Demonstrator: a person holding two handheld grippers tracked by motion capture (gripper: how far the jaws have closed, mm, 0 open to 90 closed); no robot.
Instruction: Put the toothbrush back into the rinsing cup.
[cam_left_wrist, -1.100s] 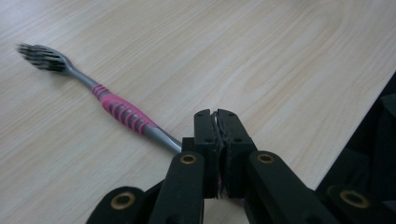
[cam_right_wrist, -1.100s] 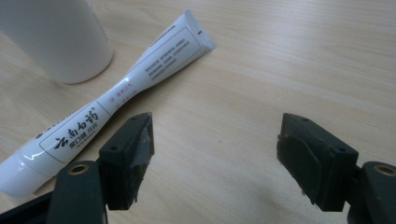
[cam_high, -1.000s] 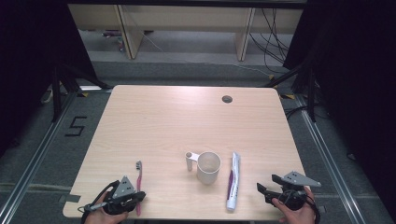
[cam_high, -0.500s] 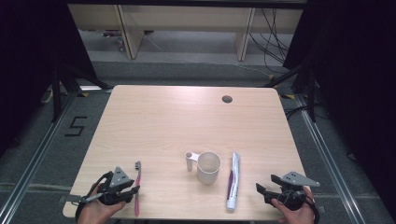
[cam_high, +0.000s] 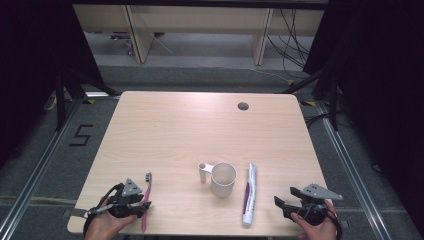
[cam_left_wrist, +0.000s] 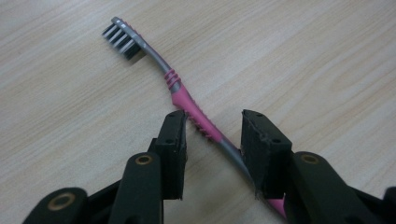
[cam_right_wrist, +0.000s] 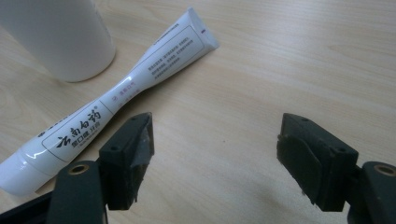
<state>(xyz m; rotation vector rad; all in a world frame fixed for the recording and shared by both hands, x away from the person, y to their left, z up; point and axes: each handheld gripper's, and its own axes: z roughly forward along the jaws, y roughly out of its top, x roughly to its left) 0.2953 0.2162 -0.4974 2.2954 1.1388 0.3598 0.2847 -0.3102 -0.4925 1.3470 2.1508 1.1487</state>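
While the pink and grey toothbrush (cam_left_wrist: 187, 102) lies flat on the wooden surface (cam_high: 200, 130) near its front left corner, the left tongs (cam_high: 141, 206) are held low over its handle, jaws parted on either side of the handle and not pressed on it. Seen in the left gripper view, the handle runs slantwise between the two black jaws, bristle head away from them; contact with the right jaw cannot be told. From the high view the toothbrush (cam_high: 146, 200) is laid roughly front to back, head pointing away from the person, just beside the left hand (cam_high: 102, 226). The right tongs (cam_high: 280, 204) are held wide open near the front right edge, nothing between the jaws, bare wood under them in the right gripper view. A white toothpaste tube (cam_right_wrist: 116, 93) lies flat just left of those jaws, apart from them. A white cup (cam_high: 223, 179) stands upright between toothbrush and tube (cam_high: 248, 194), near the tube, not touching it. A small white cylinder (cam_high: 202, 172) stands just left of the cup. A dark round hole (cam_high: 243, 106) is seen near the far edge.
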